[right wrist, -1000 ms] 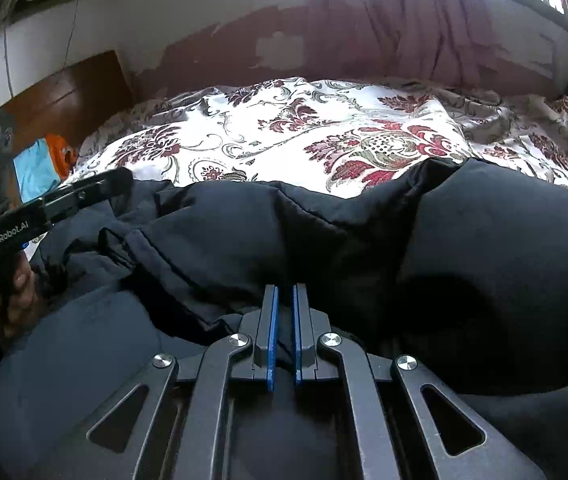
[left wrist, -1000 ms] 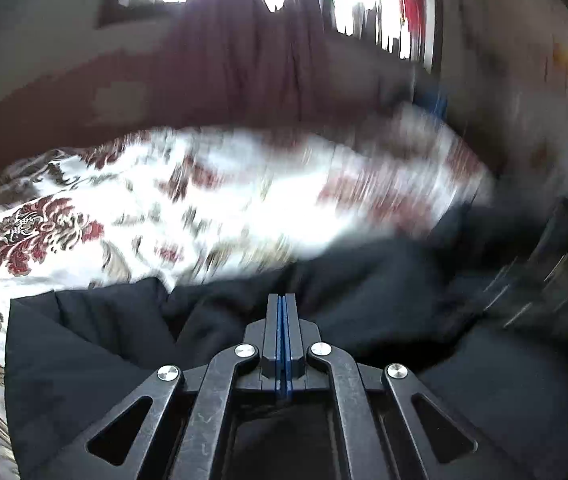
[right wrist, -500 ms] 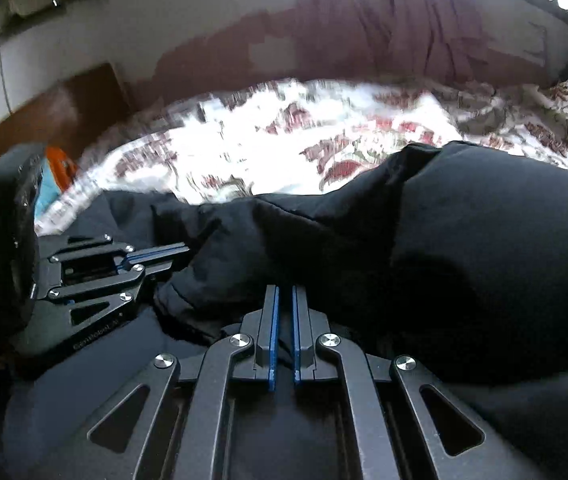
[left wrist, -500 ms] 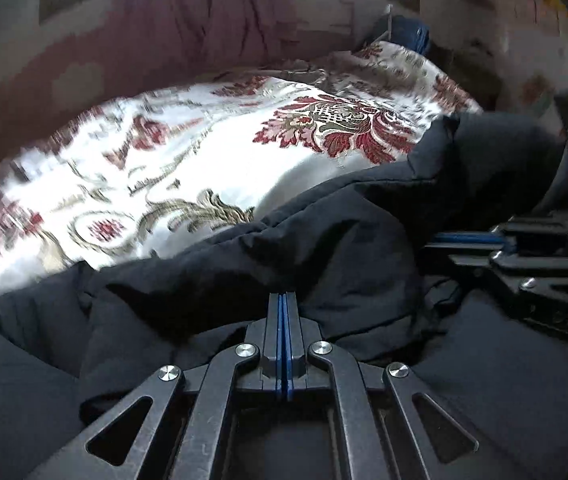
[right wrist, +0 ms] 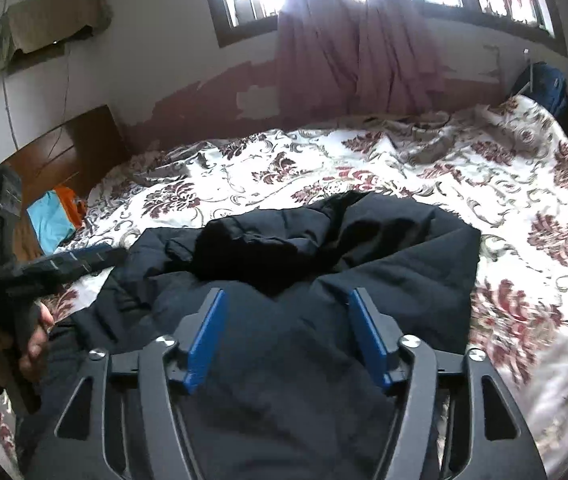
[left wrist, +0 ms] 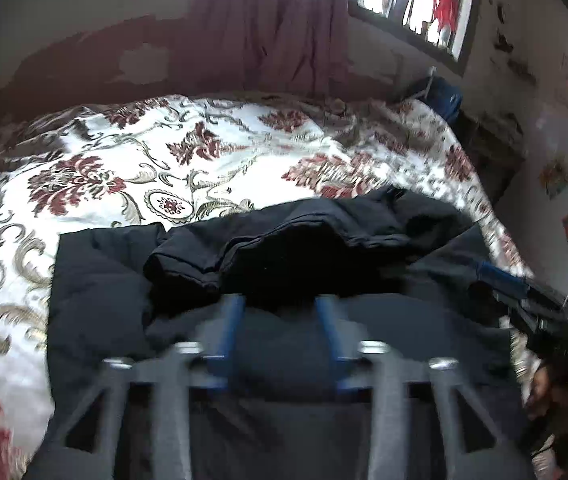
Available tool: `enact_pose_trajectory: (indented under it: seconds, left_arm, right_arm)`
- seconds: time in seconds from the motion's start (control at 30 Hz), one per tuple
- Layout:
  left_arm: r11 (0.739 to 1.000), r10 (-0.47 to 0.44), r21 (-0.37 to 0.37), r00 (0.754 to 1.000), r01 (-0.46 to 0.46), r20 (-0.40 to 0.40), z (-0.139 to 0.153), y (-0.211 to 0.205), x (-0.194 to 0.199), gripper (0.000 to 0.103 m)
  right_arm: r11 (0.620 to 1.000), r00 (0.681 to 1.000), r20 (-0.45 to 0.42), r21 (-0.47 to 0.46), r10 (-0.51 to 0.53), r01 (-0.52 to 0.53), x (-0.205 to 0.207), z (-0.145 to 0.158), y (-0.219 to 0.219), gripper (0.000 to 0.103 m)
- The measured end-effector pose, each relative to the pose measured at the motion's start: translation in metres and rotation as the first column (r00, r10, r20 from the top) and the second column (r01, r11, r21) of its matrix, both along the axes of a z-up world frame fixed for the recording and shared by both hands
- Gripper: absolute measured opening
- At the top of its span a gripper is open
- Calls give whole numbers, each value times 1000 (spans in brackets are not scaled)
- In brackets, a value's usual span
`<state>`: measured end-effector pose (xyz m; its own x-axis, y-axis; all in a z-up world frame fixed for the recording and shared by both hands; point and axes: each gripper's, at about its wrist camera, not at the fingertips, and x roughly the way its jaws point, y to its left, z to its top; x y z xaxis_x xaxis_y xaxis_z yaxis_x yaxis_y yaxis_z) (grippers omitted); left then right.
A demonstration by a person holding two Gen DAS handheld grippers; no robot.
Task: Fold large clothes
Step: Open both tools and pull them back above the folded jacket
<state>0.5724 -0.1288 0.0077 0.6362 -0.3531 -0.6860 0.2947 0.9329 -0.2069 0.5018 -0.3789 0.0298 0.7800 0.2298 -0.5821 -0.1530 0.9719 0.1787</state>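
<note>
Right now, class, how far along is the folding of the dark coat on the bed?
Done: one part of the coat already lies folded over itself on the bedspread. In hand: nothing; both tongs, left and right, have just been opening, with nothing between them. Left: the bundle looks rumpled, so probably further folds.

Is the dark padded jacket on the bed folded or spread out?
Folded: the dark padded jacket has one layer doubled over its top, bunched, on the floral bedspread.

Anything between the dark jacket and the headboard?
Only floral bedspread, plus blue-and-orange cloth by the headboard; the jacket stops short. Right wrist view shows it.
</note>
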Motion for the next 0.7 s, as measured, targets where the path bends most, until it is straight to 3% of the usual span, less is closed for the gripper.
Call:
enact_pose_trajectory:
  seconds: [0.07, 0.17, 0.3, 0.37, 0.7]
  left_arm:
    - [999, 38, -36, 998, -36, 41, 15, 6, -16, 83]
    - [994, 82, -80, 995, -77, 57, 41, 16, -42, 86]
    - [987, 138, -95, 988, -132, 67, 73, 27, -81, 98]
    - [986, 149, -90, 986, -143, 72, 85, 30, -98, 103]
    - [983, 186, -37, 968, -182, 166, 138, 50, -228, 103]
  right_arm:
    - [1000, 1000, 18, -9, -11, 11, -17, 12, -1, 75]
    - [999, 999, 42, -6, -34, 34, -45, 34, -5, 86]
    - [999, 995, 93, -1, -33, 33, -85, 67, -3, 98]
    - [1000, 993, 114, -1, -29, 29, -106, 82, 1, 99]
    - [1000, 988, 156, 2, 5, -6, -216, 130, 33, 100]
